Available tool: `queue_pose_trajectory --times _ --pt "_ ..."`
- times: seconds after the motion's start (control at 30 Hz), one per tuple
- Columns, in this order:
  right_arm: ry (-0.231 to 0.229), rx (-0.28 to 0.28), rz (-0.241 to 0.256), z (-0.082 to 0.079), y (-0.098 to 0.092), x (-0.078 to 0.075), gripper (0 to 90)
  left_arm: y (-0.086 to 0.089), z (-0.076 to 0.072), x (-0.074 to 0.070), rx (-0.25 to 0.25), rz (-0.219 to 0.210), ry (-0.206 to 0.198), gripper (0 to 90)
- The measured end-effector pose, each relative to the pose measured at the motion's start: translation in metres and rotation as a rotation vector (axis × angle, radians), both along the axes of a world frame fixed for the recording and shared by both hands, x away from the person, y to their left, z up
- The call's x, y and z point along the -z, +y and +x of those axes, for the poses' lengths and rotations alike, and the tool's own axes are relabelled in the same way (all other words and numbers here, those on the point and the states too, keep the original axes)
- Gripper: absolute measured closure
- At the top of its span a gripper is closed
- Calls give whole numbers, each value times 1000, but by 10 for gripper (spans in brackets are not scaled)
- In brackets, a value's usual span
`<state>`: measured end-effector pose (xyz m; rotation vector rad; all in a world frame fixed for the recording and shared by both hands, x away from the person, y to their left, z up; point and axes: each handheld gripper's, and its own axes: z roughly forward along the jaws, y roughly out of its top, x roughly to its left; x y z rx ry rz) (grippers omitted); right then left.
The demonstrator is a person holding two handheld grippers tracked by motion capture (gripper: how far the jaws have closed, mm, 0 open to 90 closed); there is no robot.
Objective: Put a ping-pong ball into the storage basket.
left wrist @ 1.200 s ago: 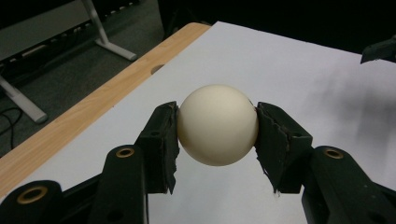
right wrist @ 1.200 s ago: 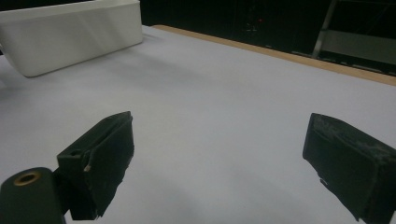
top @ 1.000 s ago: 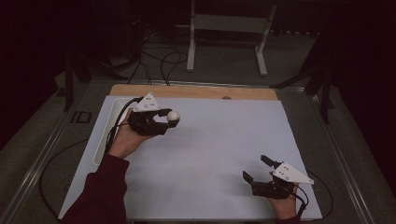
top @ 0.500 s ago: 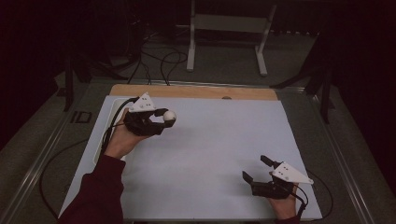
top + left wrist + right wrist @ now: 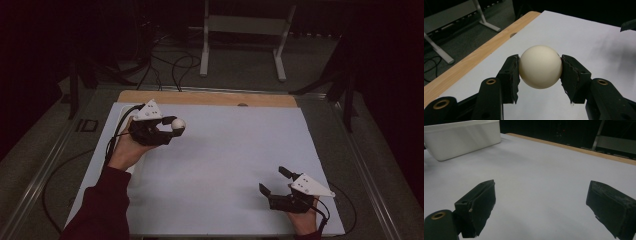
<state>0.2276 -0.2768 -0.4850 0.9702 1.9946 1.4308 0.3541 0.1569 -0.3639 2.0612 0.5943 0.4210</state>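
My left gripper [image 5: 170,131] clamps a smooth cream-white ball [image 5: 540,66] above the white table mat [image 5: 235,150]; my right gripper [image 5: 274,181] sits wide open, empty, near a white plastic bin [image 5: 461,137].

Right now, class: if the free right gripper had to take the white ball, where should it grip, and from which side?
Probably across the ball's widest part, on the top and bottom faces that stay bare. The left gripper already covers two opposite sides, and a sphere slips off-centre. The right gripper, jaws open, would best come from the front.
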Motion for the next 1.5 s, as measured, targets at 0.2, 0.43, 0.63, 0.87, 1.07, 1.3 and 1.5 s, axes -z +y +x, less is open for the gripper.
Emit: queue_pose_trajectory --times 0.2,0.43,0.63,0.87,1.07,1.3,1.5 --pt "1 1 0 0 0 0 86 4 -1 -1 -1 -3 -4 513" --pt "0 2 2 0 -1 0 86 9 -2 -1 -7 -3 -5 512" --pt "-1 4 1 0 -1 0 86 12 -3 -1 -11 1 -5 512" --pt "-1 3 2 0 -1 0 86 15 -4 -1 -10 3 -7 512" --pt "0 5 4 0 -1 -1 86 18 -6 -1 -16 3 -9 512" --pt "0 5 5 0 -1 -1 86 23 -7 -1 -20 4 -9 512" --pt "0 2 3 0 0 0 86 25 -8 -1 -23 1 -9 512"
